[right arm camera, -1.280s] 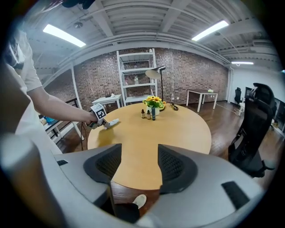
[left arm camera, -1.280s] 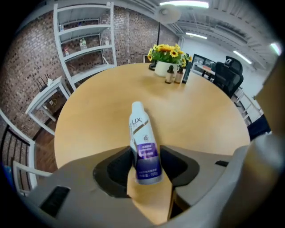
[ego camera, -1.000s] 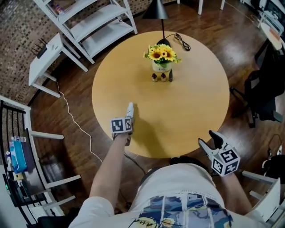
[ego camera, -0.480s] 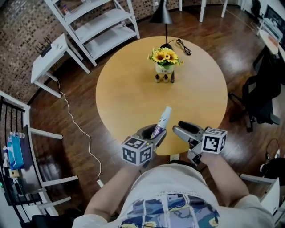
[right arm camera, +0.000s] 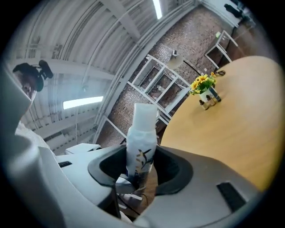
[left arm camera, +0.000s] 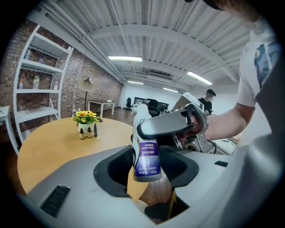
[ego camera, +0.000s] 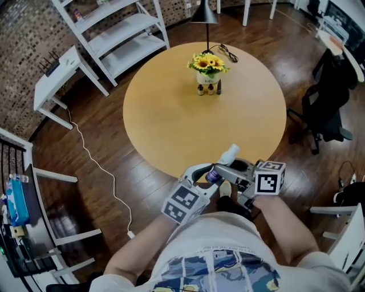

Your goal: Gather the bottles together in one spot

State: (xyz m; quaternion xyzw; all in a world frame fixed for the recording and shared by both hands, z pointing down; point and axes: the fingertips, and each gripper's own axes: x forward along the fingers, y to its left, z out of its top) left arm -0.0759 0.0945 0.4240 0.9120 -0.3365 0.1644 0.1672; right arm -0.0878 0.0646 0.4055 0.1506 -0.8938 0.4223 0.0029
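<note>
A white bottle with a purple label (ego camera: 226,157) hangs off the near edge of the round wooden table (ego camera: 171,114), in front of my body. My left gripper (ego camera: 205,177) is shut on its lower body (left arm camera: 147,153). My right gripper (ego camera: 228,170) reaches in from the right, and its jaws have just been closing round the bottle's upper part (right arm camera: 141,143), pads against it. One right finger (left arm camera: 171,124) crosses the bottle in the left gripper view. Three small bottles (ego camera: 209,89) stand together at the foot of the sunflower vase (ego camera: 208,69).
A black lamp (ego camera: 202,12) with its cable stands at the table's far edge. White shelving (ego camera: 120,28) and a white side table (ego camera: 60,71) are at the back left. A dark chair (ego camera: 328,108) stands at the right. A cable (ego camera: 97,165) runs over the wood floor.
The left gripper lifted the bottle off the table and drew it back toward my body. The right gripper swung in from the lower right and closed on the same bottle.
</note>
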